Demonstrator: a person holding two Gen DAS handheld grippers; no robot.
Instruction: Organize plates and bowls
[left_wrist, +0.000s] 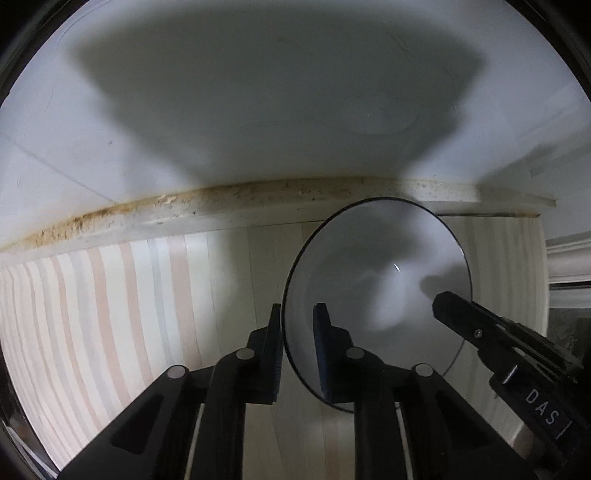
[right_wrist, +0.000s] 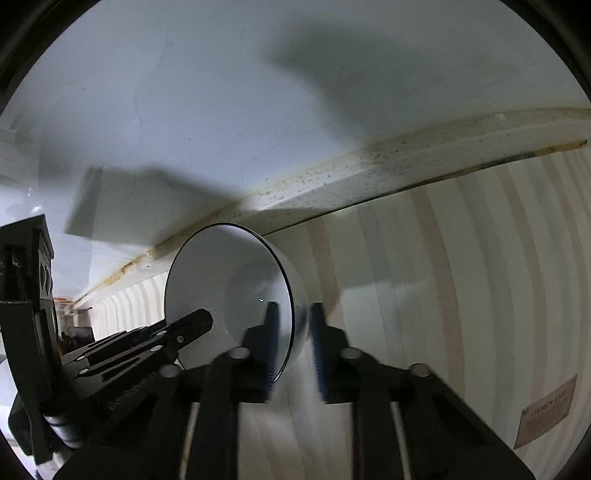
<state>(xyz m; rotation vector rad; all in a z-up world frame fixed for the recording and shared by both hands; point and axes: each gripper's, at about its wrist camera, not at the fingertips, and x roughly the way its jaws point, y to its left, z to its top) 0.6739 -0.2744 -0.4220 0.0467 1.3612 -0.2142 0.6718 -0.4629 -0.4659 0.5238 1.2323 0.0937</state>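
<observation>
The white bowl (left_wrist: 376, 295) stood on the striped counter (left_wrist: 110, 295) near the wall (left_wrist: 258, 92), its dark rim straddled by both tools: the left tool (left_wrist: 297, 354) and the right tool (right_wrist: 291, 350) each had one finger inside and one outside, not clearly clamped. It looked glazed, stiff, slippery and breakable, so pinching the rim wall squarely seemed best.

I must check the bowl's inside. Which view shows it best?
The left wrist view: the bowl faces the camera, its inside nearly all visible. The right wrist view shows the bowl more side-on and blurred.
</observation>
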